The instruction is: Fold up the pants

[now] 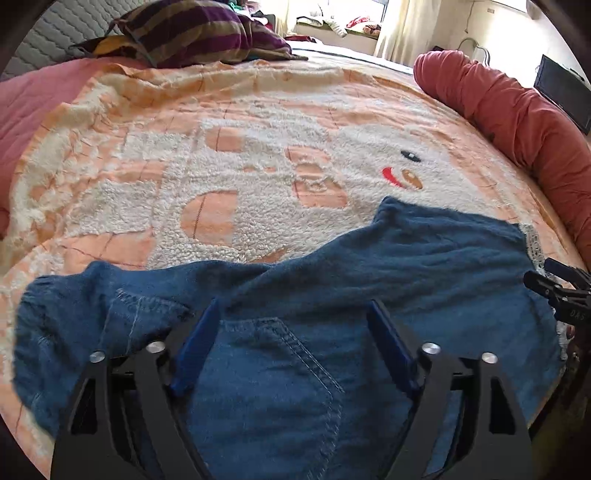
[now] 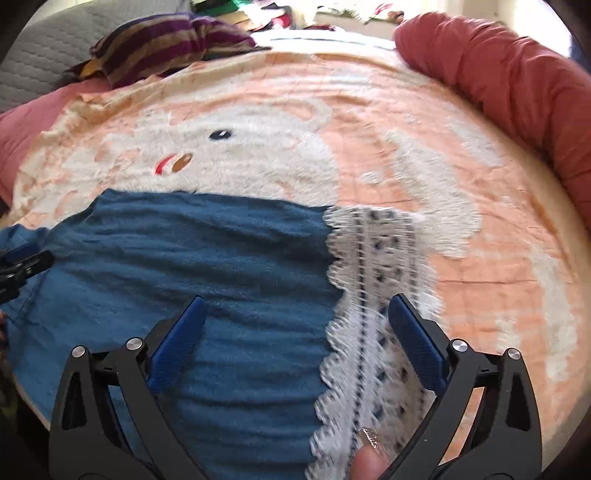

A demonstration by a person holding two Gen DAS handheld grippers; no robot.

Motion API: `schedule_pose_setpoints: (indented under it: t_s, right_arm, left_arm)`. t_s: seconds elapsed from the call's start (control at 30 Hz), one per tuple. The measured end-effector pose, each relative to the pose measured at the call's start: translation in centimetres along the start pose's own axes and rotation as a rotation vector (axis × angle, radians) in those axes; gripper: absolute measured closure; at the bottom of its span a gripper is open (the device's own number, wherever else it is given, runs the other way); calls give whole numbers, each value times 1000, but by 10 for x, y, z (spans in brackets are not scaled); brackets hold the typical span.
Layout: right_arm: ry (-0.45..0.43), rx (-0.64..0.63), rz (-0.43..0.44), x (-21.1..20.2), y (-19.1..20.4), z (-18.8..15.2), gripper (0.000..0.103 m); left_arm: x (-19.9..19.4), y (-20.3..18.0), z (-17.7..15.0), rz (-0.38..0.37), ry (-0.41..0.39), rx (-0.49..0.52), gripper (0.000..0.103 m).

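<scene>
Blue denim pants (image 1: 332,280) lie spread on an orange and white fleece blanket (image 1: 221,166). My left gripper (image 1: 293,310) hangs open just above the seat of the pants, over a stitched back pocket (image 1: 280,373), nothing pinched between its blue pads. My right gripper (image 2: 295,310) is open over the leg end, where the blue cloth (image 2: 192,251) meets a white lace hem (image 2: 373,266). The lace runs between its fingers and is not clamped. A fingertip (image 2: 369,458) shows at the bottom edge. Each gripper appears at the side edge of the other's view, the right gripper (image 1: 554,288) and the left gripper (image 2: 22,266).
A rolled red bolster (image 1: 517,122) curves along the blanket's right side. A purple and tan striped cushion (image 1: 199,33) lies at the far left by a grey quilted headboard (image 1: 55,33). A pink cover (image 1: 22,110) borders the left. Clothes clutter the far window sill (image 1: 343,26).
</scene>
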State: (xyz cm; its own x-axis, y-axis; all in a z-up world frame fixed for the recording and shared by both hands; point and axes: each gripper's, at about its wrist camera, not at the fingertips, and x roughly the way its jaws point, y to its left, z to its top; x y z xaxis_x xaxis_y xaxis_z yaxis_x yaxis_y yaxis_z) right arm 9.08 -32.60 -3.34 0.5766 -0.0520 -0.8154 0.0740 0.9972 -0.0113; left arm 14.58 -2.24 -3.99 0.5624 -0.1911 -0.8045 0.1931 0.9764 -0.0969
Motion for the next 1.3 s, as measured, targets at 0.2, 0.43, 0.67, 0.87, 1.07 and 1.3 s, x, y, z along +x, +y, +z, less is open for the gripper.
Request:
schedule_pose_setpoints:
  t_s: [0.2, 0.43, 0.67, 0.87, 1.07, 1.3]
  right_arm:
    - [-60, 13, -30, -40, -3, -8, 9]
    - [-138, -13, -86, -84, 1, -15, 9]
    - [-205, -17, -85, -118, 4, -24, 9]
    - [-224, -35, -78, -133, 14, -27, 9]
    - [-246, -35, -76, -146, 14, -32, 9]
    - [-242, 15, -48, -151, -3, -46, 9]
  left_arm:
    - [-45, -18, 3, 18, -96, 50, 8]
    - [-83, -41, -3, -4, -139, 93, 4]
    - [-104, -54, -12, -15, -155, 117, 4]
    - [-117, -66, -18, -33, -161, 143, 4]
    - [-123, -85, -18, -51, -160, 184, 4]
    - [-115, -125, -9, -74, -148, 286, 4]
